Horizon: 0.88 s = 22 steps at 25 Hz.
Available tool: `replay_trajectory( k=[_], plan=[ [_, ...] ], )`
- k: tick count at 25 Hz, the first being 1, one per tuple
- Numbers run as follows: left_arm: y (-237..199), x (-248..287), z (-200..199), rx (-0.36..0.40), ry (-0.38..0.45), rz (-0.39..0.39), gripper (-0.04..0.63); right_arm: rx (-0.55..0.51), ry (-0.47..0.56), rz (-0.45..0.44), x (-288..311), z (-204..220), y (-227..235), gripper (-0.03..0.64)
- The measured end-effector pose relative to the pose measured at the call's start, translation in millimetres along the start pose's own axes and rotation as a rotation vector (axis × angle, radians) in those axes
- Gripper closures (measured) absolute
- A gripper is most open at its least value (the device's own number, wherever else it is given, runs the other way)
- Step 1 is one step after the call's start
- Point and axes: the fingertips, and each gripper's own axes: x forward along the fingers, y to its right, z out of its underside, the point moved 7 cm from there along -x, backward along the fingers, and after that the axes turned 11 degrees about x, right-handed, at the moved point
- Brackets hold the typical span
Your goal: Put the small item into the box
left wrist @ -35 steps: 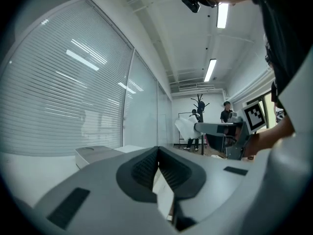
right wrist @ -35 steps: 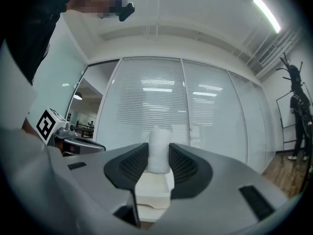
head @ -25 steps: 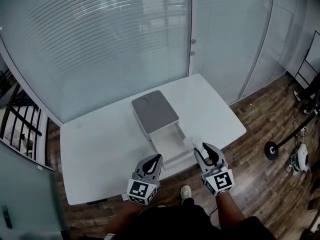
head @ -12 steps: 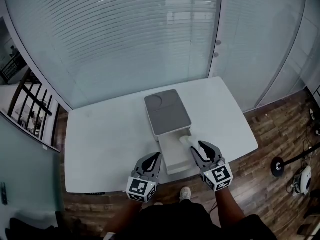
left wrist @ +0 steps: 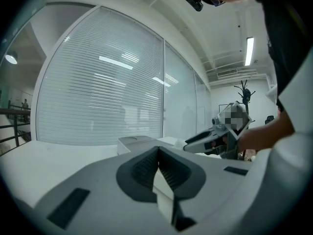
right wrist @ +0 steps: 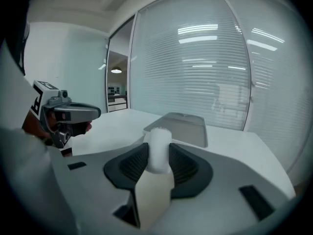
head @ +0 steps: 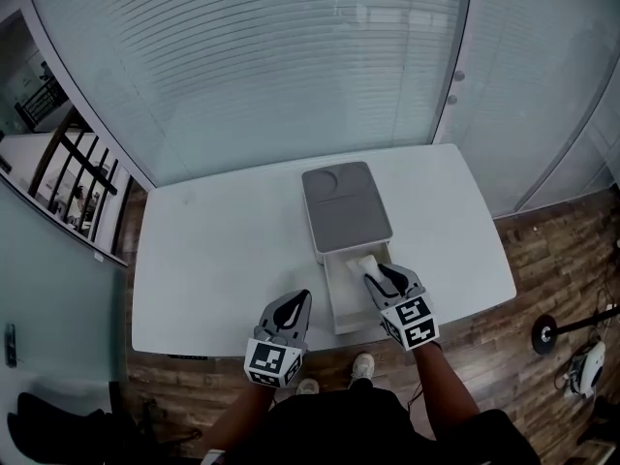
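Grey and white plastic makes up the left hand-held gripper (head: 294,310), which hangs over the near edge of the plain white worktop (head: 213,260), left of the box. Its ribbed dark pads are pressed together with nothing between them, and it seems parked aside because this step needs only one gripper. The cube at its back carries a black-and-white square marker, a pattern rather than letters. Toward the middle stands the white box with a flat grey lid (head: 346,206). The grey-topped part lies at the far end, and against it, nearer the person, the shallow white tray (head: 341,298) lies open upward, presumably to take the item. Whether the lid has slid back or is a separate piece I cannot tell. A round recess marks the lid's far corner, and no brand or print is legible. Further right, the right hand-held gripper (head: 376,277) reaches over the open tray, its jaws partly apart and clamped on the small white cylindrical item (head: 367,263). The item stands upright between the pads with its top poking above them. It is over the tray's far right part and not yet in the box, and the grip low on its body should keep it steady for release. That gripper's cube also shows only a square marker.
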Motion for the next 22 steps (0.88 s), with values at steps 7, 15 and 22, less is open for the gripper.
replay_trajectory(
  k=[7, 15, 22],
  plan=[
    [-1.1, -7.5, 11.7, -0.023, -0.027, -0.019, 0.583, 0.011, -0.234, 0.061, 36.0, 10.0, 0.3, 0.476],
    [-10.5, -10.2, 15.8, -0.036, -0.029, -0.031, 0.583, 0.004, -0.413, 0.059, 67.9, 12.7, -8.8, 0.476],
    [-12.7, -6.4, 14.3, -0.041, -0.015, -0.017, 0.583, -0.062, -0.512, 0.054, 89.3, 22.1, -16.4, 0.474]
  ],
)
